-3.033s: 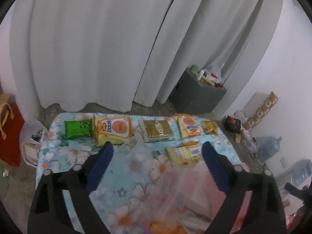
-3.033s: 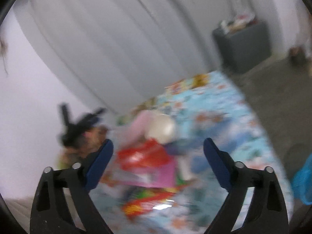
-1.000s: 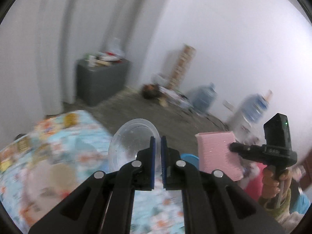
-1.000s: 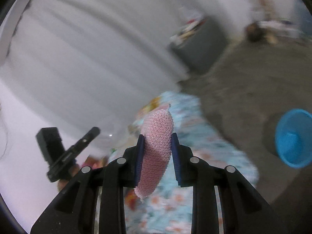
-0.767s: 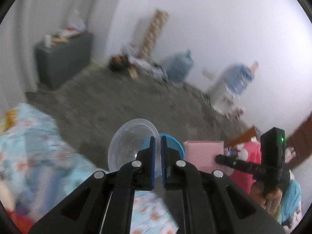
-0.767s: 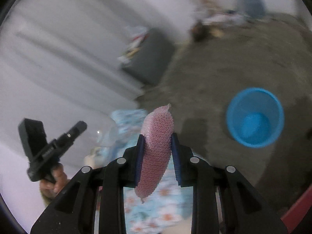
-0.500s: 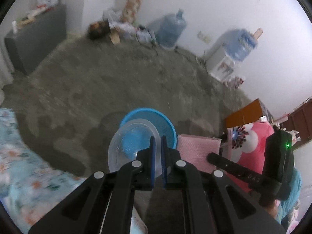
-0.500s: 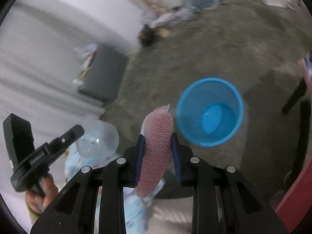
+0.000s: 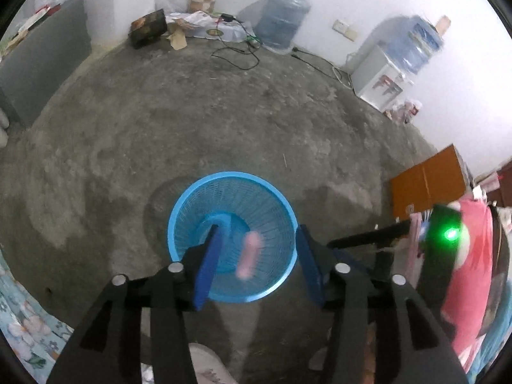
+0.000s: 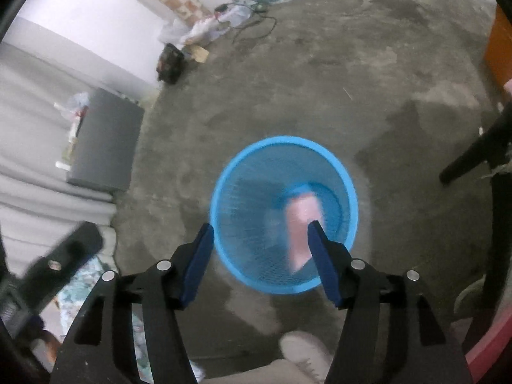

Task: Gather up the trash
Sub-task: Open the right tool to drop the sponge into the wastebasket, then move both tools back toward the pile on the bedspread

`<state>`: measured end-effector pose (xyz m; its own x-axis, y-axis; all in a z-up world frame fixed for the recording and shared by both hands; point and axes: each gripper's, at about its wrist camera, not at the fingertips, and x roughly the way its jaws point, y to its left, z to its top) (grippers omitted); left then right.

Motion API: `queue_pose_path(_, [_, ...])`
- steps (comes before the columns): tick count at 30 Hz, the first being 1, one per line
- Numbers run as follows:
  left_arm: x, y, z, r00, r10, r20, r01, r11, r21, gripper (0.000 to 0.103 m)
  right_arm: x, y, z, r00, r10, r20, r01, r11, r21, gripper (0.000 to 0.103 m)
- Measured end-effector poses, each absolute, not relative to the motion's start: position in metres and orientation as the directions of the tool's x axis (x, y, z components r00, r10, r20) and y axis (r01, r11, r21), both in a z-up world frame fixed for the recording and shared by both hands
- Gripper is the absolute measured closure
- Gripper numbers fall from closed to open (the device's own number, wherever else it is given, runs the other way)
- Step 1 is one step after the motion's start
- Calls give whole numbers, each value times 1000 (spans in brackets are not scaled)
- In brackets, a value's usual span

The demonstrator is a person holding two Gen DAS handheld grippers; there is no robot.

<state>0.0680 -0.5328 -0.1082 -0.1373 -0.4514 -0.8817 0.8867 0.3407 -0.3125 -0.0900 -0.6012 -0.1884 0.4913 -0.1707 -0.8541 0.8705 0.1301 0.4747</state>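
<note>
The round blue plastic mesh basket (image 9: 233,236) stands upright on the grey concrete floor (image 9: 224,121), and both grippers point down at it from above. Inside the basket, a blurred pink piece of netted foam (image 10: 302,224) shows against the far inner wall and bottom in the right wrist view; in the left wrist view the same pink piece (image 9: 249,254) is a thin smeared streak over the basket's mouth, so it may be in the air rather than lying on the bottom. The left gripper (image 9: 257,267) hangs over the near rim of the basket with its blue-padded jaws opening, parted wide, and nothing pressed between them. The right gripper (image 10: 260,260) is also above the near rim of the basket, its jaws opening and standing apart; the pink piece shows beyond the right-hand pad, apart from the other pad and not gripped. Whether a clear item lies in the basket I cannot tell. Beyond the basket, against the white wall, stand a large blue water bottle (image 9: 283,20) and a white water dispenser (image 9: 380,80) with cables on the floor between them. To the right of the basket in the left wrist view is an orange cardboard box (image 9: 427,182). To the left of the basket is a dark grey cabinet (image 10: 102,140), and a floral blue cloth (image 9: 22,326) shows at the near left edge
</note>
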Motion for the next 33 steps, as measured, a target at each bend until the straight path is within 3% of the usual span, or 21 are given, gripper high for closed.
queue_pose_path(7, [69,-506,-74,-117,-545,-830,901,294,-319,47,-123,-569,-162,468,-281,-838,882,212,421,24])
queue_pose_path(12, [73,-460,-34,-125,-621,-774,902,254,-349,47,-120,-541,-123,447,-414,-793,889,298,346,9])
queue_pose_path(17, [83,-396,8,-138,-676,-724,886,243,-396,43,-109,-497,-71,453,-506,-734,877,403,263,8])
queue_pose_path(22, [101,-325,40,-117,-751,-650,835,280,-474,20,-100,-453,-37,453,-608,-652,860,490,141,8])
queue_pose_path(28, [120,-235,79,40,-821,-570,791,375,-485,6,-83,-413,-11,496,-654,-572,798,602,3,8])
queue_pose_path(33, [137,-162,109,170,-842,-513,747,449,-490,6,-73,-382,5,560,-643,-522,739,672,-35,8])
